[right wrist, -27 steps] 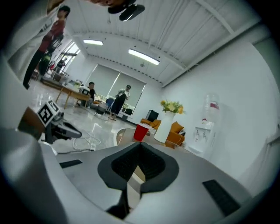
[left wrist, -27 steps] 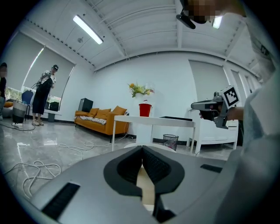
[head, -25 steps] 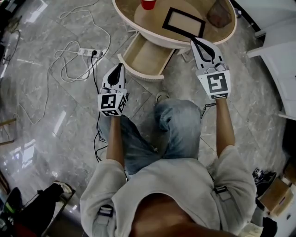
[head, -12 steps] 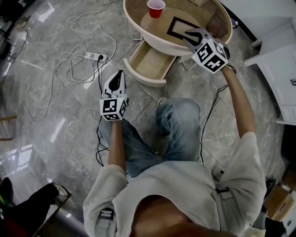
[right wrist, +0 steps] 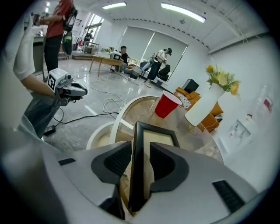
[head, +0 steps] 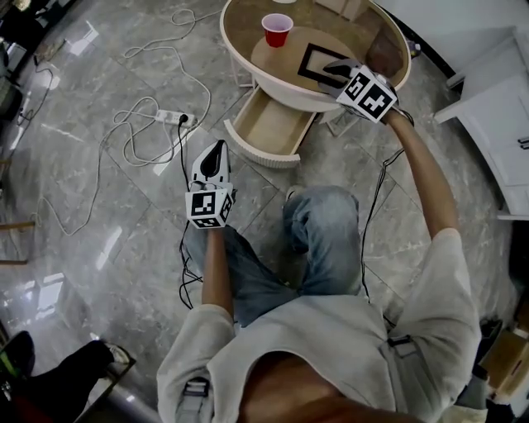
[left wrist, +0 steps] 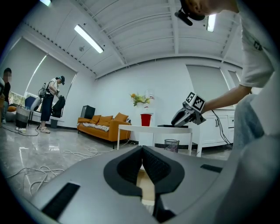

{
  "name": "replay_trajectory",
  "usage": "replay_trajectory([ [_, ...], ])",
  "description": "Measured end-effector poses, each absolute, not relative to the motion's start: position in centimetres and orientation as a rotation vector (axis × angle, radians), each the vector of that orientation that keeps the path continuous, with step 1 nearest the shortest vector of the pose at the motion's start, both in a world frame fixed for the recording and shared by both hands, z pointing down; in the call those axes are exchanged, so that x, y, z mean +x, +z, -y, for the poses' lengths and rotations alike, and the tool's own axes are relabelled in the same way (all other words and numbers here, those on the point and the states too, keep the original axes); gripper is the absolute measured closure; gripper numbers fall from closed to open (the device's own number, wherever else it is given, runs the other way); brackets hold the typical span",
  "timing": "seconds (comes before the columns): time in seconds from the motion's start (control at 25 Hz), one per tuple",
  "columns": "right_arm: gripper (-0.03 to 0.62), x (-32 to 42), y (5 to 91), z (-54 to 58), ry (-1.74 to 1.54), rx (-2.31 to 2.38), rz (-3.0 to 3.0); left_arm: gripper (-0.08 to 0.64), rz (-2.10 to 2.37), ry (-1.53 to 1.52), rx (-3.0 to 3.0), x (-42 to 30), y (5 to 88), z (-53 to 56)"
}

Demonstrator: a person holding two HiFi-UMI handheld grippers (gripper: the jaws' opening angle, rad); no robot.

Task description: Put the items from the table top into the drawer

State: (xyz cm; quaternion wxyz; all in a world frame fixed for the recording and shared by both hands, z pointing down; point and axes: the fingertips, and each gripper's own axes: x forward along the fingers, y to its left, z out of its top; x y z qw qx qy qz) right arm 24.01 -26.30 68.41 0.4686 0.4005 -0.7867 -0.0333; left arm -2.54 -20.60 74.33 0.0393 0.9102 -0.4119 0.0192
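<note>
From the head view, the picture frame [head: 316, 59] lies on the round table [head: 246, 23], above the pulled-out drawer [head: 271, 122] and a little to its right. The right gripper [head: 329, 67] tilts down onto the frame's near corner. A red cup [head: 276, 29] stands farther back, apart from the frame. The left gripper [head: 218, 145] is held low over the floor, short of the drawer. A power strip [head: 169, 116] and loose cables [head: 124, 142] lie to its left.

In the left gripper view, its pads are pressed together with nothing between them. Beyond them are an orange sofa [left wrist: 103, 124] and a waste bin [left wrist: 171, 144] below the table.

In the right gripper view, the jaws have just been opening. They now stand spread astride the frame's black side rail. Past the frame, the cup and a white vase [right wrist: 202, 108] of yellow flowers stand close together.
</note>
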Motion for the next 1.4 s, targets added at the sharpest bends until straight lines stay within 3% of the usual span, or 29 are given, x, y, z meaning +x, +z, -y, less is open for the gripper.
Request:
replay_trajectory([
  [0.16,0.496,24.3,68.9,26.5,-0.043,0.984,1.934,0.545,1.265,0.05,2.787,-2.4,74.2,20.7],
  [0.92,0.505,23.4,67.9,25.4,-0.162,0.989,1.866,0.545,1.269,0.002,2.774,-2.8,73.6,20.5],
  [1.4,0.505,17.5,63.8,23.9,-0.315,0.968,1.933,0.545,1.313,-0.051,2.769,-4.4,72.2,19.4],
])
